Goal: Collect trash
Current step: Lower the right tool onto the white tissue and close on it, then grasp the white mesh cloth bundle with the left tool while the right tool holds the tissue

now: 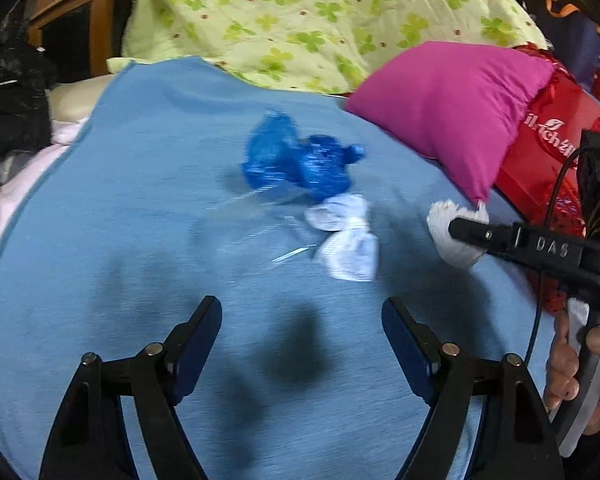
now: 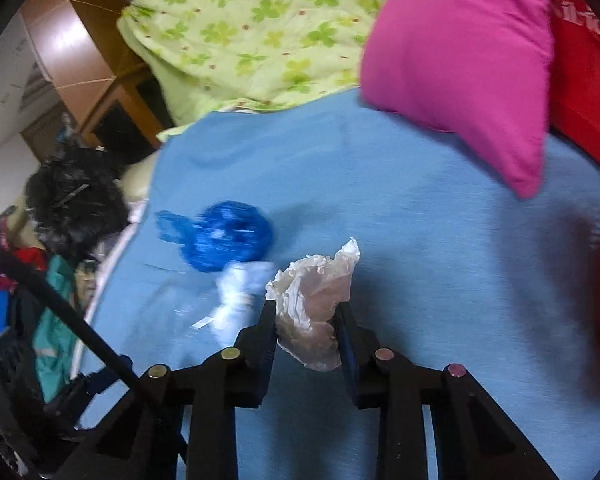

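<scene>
Right hand-held gripper [image 2: 306, 316]: clamped on crumpled white wrapper [image 2: 314, 300] | left hand-held gripper [image 1: 302, 332]: wide, empty | blue bag wad [image 1: 300, 162], mid-bed: light, soft, slippery; pinch bunched middle

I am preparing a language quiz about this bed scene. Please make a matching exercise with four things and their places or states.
Things:
1. white crumpled wrapper
2. dark blue plastic bag
3. pink pillow
4. left gripper

States:
A. open, holding nothing
B. lying free on the blue sheet
C. clamped in the right gripper
D. beside the red bag

Pairs: 1-C, 2-B, 3-D, 4-A
</scene>
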A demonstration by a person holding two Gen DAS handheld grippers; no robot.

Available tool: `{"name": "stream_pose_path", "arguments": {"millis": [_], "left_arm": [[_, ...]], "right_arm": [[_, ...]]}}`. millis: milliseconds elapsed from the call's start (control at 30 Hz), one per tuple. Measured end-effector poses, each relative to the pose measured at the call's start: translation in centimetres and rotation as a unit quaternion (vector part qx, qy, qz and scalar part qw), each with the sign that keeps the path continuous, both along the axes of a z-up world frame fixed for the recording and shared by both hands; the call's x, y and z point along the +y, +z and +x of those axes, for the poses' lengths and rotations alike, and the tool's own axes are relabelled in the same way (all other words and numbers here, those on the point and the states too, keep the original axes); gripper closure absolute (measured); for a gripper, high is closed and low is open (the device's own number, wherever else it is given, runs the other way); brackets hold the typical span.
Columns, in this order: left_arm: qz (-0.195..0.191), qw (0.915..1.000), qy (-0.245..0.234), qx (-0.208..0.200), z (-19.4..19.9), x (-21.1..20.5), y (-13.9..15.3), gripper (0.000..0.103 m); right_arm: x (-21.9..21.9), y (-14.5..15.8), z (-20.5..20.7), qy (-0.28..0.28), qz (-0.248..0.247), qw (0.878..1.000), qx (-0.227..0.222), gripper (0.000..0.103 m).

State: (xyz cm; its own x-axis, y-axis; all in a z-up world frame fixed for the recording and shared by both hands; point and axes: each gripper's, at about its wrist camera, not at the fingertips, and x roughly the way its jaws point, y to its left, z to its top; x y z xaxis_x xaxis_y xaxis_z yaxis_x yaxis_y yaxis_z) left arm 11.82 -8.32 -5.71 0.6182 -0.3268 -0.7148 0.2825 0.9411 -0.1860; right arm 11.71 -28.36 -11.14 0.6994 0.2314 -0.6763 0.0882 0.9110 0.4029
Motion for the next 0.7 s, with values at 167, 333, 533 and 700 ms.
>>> {"name": "stream_pose_path", "arguments": {"millis": [167,333,533,700], "left_arm": [[-0.053,0.9977,-0.021,0.037,1.5,-2.4,-0.8,0.047],[-0.066,0.9961,0.011,0.057,3.8,-3.9,-2.1,0.047],[-0.051,0.9965,0.043,0.049,5.2,-5.3,-3.0,0.068],[-0.051,0.9966,0.043,0.047,4.7,-5.7,-2.9,0.083]], "right_arm": [[-2.5,-0.7,-1.2,-0.011,-0.009,1.000,0.027,0.072],[-3.9,-1.7,-2.0,-0.001,0.011,0.999,0.035,0.072],[-3.6,-2.1,-2.1,0.010,0.011,0.999,0.036,0.072],[-3.1,-1.8,-2.4,0.014,0.001,0.999,0.031,0.072]]}}
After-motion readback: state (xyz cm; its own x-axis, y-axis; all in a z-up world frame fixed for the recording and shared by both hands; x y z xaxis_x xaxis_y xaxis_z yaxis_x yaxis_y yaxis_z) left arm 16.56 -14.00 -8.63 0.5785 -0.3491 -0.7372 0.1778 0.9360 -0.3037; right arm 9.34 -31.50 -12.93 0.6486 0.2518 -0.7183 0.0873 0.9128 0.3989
